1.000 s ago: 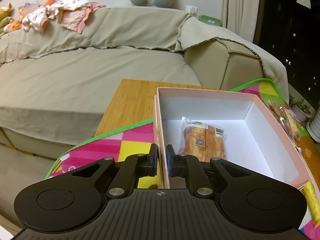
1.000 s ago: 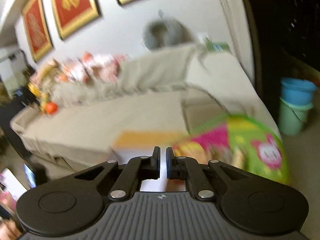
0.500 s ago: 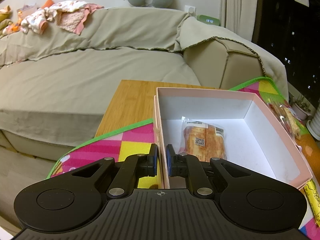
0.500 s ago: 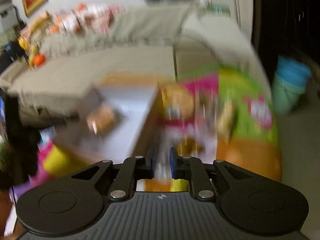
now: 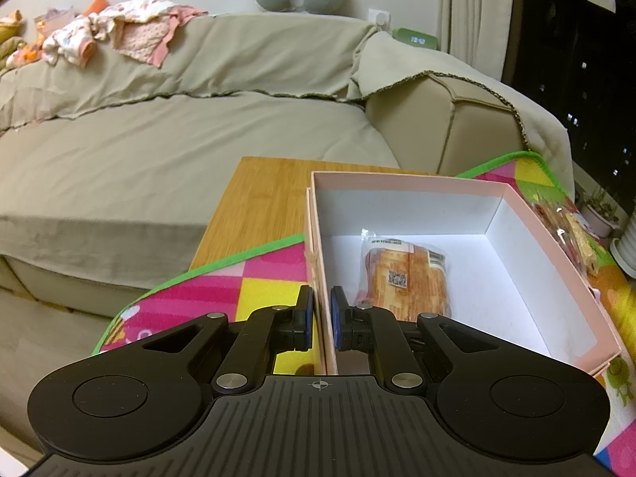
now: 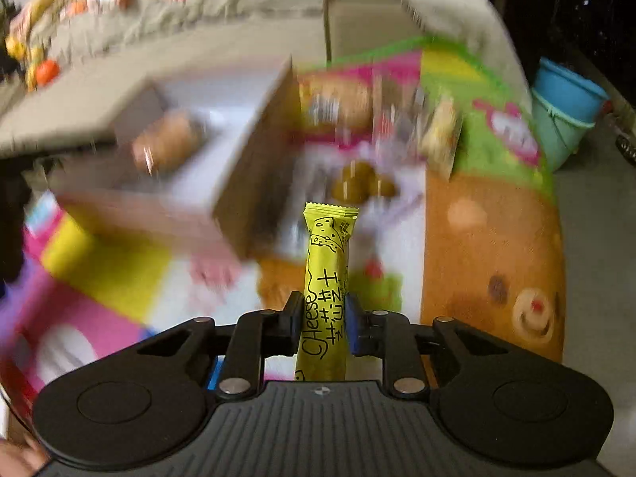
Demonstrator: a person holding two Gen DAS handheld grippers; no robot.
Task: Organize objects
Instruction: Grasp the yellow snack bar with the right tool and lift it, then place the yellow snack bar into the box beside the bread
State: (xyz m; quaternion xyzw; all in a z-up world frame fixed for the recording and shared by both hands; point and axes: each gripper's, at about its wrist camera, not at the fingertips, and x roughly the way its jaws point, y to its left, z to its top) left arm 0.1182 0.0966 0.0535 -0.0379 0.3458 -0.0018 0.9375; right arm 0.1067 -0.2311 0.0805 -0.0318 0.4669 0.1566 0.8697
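A yellow cheese snack stick [image 6: 326,278] stands upright in the right claw [image 6: 322,320], pinched at its lower half between both black fingers, its crimped top pointing forward over the colourful play mat [image 6: 493,238]. The scene behind it is motion-blurred. The pink box [image 5: 528,218] sits open on the mat, on the wooden bench [image 5: 262,190]; a clear-wrapped bread pack [image 5: 405,278] lies flat on its white floor. The left claw [image 5: 322,314] grips the box's near-left wall, one finger outside and one inside, pressed against the cardboard. More wrapped snacks [image 5: 572,230] lie on the mat just beside the box's right wall. A beige sofa [image 5: 179,151] stands beyond.
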